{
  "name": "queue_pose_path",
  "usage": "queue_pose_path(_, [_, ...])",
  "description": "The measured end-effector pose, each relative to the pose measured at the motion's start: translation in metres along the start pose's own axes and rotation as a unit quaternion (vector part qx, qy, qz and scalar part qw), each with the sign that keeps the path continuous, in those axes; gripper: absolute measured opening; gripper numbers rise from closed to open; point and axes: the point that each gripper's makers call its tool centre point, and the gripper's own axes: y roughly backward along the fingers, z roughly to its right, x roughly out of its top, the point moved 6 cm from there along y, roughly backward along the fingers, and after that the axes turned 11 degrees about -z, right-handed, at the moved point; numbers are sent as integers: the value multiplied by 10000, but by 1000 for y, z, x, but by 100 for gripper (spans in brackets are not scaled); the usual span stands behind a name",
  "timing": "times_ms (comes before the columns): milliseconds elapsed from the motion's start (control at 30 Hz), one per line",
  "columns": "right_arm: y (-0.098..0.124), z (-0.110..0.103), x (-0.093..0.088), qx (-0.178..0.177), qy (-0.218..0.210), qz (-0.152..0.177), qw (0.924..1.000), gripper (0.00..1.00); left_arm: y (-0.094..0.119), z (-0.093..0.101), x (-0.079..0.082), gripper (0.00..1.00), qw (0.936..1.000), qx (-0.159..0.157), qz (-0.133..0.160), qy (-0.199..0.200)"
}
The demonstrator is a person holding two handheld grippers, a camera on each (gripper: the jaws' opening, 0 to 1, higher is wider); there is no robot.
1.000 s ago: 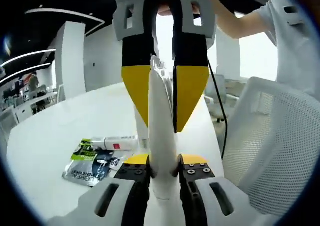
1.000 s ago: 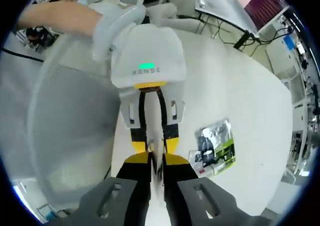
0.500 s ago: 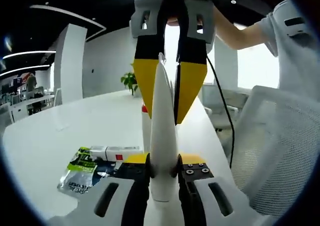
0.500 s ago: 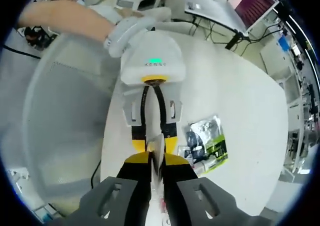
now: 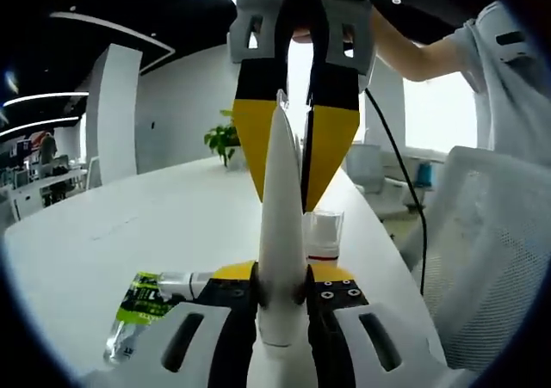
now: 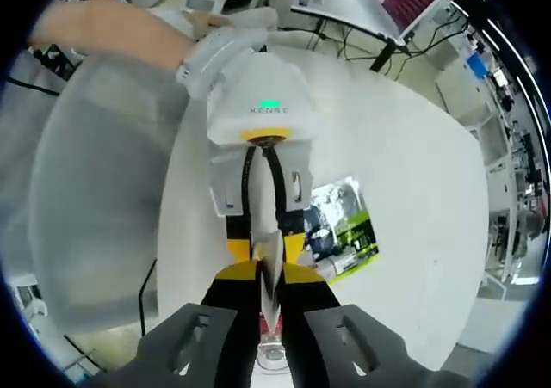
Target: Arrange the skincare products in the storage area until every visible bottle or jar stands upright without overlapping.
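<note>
Since half a second ago the white tube (image 5: 282,233) I hold has stood nearly upright in my left gripper view, and the background has slid: a clear-capped bottle (image 5: 324,233) with a red band now shows just right of the tube on the white table (image 5: 129,224), where earlier a taller white bottle stood behind it, and the green-and-black sachets (image 5: 142,306) have dropped toward the lower left edge. In my right gripper view the sachets (image 6: 340,229) have moved closer to the left gripper and the table (image 6: 413,190) has swung round; that is my hands moving. Both of my grippers are clamped on the same white tube: the left gripper (image 5: 282,280) pinches its lower body between the black jaw bases, and the right gripper (image 5: 297,160) comes down from above, yellow pads closed on the crimped flat end. From the right gripper (image 6: 269,289) I look down along the tube (image 6: 270,272) at the left gripper (image 6: 265,233), whose white housing reads "KENSE" under a green light. The sachet print is too blurred to read now. My gloved left hand (image 6: 215,48) grips that housing, forearm running up and left.
</note>
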Motion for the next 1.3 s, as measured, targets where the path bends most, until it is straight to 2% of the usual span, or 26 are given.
queue_pose_path(433, [1,5,-18,59,-96,-113,9999,6,-17,-3,7,18,9999,-121,82,69])
queue_pose_path(700, [1,6,-20,67,-91,-108,9999,6,-20,-3,8,18,9998,-178,75,27])
queue_pose_path(833, [1,6,-19,71,-92,-72,9999,6,-17,-4,7,18,9998,-161,43,61])
queue_pose_path(933, [1,4,-17,72,-21,-102,9999,6,-9,-4,8,16,9994,-274,95,210])
queue_pose_path(1300, [2,6,-20,64,-80,-246,9996,6,6,-6,5,15,9996,-251,9,160])
